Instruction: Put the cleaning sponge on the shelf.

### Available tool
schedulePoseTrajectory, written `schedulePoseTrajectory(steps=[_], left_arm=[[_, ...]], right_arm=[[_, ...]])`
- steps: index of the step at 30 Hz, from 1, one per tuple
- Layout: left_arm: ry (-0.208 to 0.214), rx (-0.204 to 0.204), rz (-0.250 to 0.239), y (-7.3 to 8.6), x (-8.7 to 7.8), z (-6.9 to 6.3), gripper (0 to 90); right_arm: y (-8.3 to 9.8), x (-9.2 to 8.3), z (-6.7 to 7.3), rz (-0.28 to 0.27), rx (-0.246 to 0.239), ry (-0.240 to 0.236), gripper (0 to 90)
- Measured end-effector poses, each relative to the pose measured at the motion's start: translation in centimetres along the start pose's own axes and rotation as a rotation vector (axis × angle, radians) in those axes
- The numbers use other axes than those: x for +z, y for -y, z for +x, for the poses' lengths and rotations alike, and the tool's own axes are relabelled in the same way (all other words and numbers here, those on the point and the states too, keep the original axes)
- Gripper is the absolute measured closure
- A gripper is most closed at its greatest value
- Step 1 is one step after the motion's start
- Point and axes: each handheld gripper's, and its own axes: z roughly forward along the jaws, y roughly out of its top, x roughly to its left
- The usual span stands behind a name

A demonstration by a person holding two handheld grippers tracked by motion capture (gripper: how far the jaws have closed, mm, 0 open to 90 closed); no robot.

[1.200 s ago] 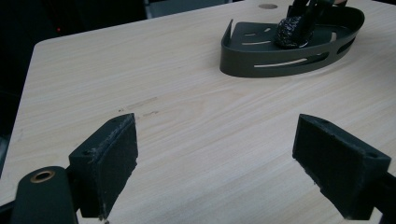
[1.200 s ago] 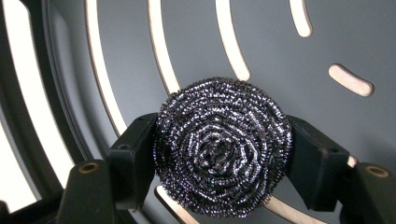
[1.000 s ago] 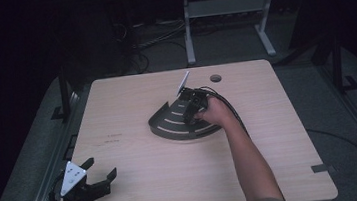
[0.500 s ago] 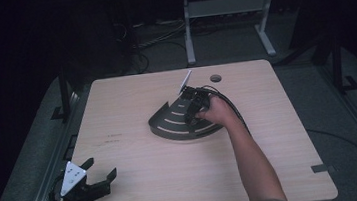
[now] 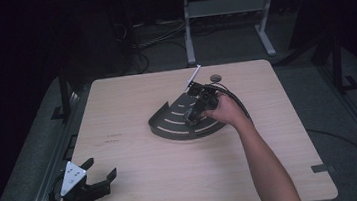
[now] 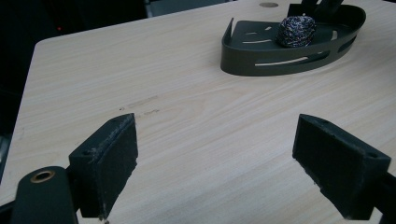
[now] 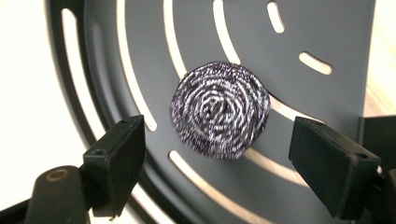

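A dark grey quarter-round slotted tray (image 5: 169, 126) lies on the wooden table, right of centre. A steel-wool scouring ball (image 7: 219, 109) rests on the tray floor (image 7: 327, 28). My right gripper (image 5: 192, 116) hovers over it, pointing down. Its jaws have just been opening, and the ball lies below and between the pads, untouched by either. My left gripper (image 5: 99, 168) sits at the near left corner of the table, open with nothing in it. In the left gripper view (image 6: 215, 154) it faces the tray (image 6: 261, 65) and the ball (image 6: 295, 31) across bare tabletop.
A white strip (image 5: 194, 73) leans up from the tray's back corner. A round cap (image 5: 216, 78) is set in the table near its far edge. A metal stand (image 5: 222, 10) and cables lie on the dark floor beyond.
The right hand has lifted slightly over the tray and shifted a little. The left gripper has stayed where it was.
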Motion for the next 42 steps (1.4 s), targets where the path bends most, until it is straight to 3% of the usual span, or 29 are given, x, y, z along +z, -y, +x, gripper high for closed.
schedulePoseTrajectory(steps=[18, 27, 42], left_arm=[[0.004, 0.000, 0.003, 0.0, 0.0, -0.1, 13.3], [0.008, 0.004, 0.006, 0.0, 0.1, -0.3, 13.4], [0.007, 0.005, 0.007, 0.0, 0.1, -0.3, 13.3]], right_arm=[[3.5, -4.2, 2.1, -0.058, -0.011, -0.016, 18.3], [5.9, -5.2, 2.9, -0.069, -0.016, -0.015, 18.1], [10.2, -6.0, 3.2, -0.099, 0.019, -0.019, 18.0]])
